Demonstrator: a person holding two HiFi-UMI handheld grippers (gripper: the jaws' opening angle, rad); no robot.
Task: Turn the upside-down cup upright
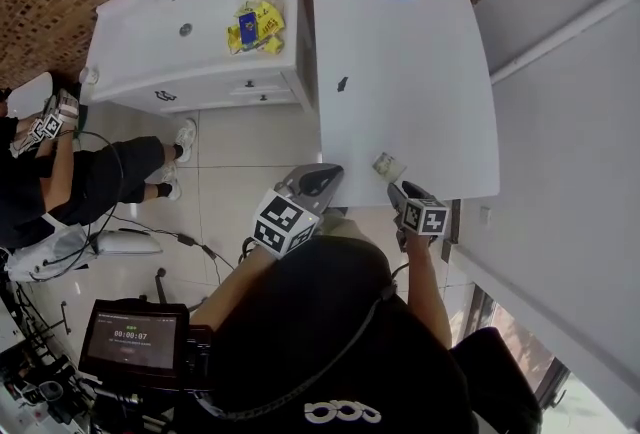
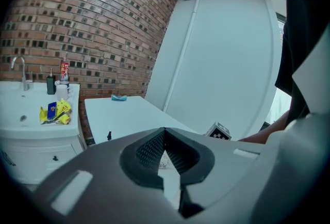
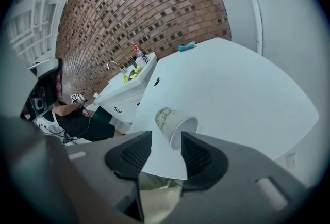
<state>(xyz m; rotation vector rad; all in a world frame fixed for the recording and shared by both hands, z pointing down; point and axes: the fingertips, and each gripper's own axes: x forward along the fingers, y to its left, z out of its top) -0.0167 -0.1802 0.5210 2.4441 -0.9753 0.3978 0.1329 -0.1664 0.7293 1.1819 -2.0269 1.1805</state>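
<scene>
- Just ahead of the right gripper (image 3: 166, 139), at the tips of its parted jaws, the cup (image 3: 172, 124) blocks the straight way forward over the table (image 3: 232, 83).
- Beyond the cup the tabletop lies open, with only a small dark object (image 3: 157, 81) ahead-left and a teal object (image 3: 187, 46) at the far edge.
- To its right, a grey wall (image 3: 294, 27) closes that side.
- Left of the left gripper (image 2: 165, 132), whose jaws are together, a strip of floor (image 1: 255, 137) separates the table from the sink cabinet (image 1: 200, 72).
</scene>
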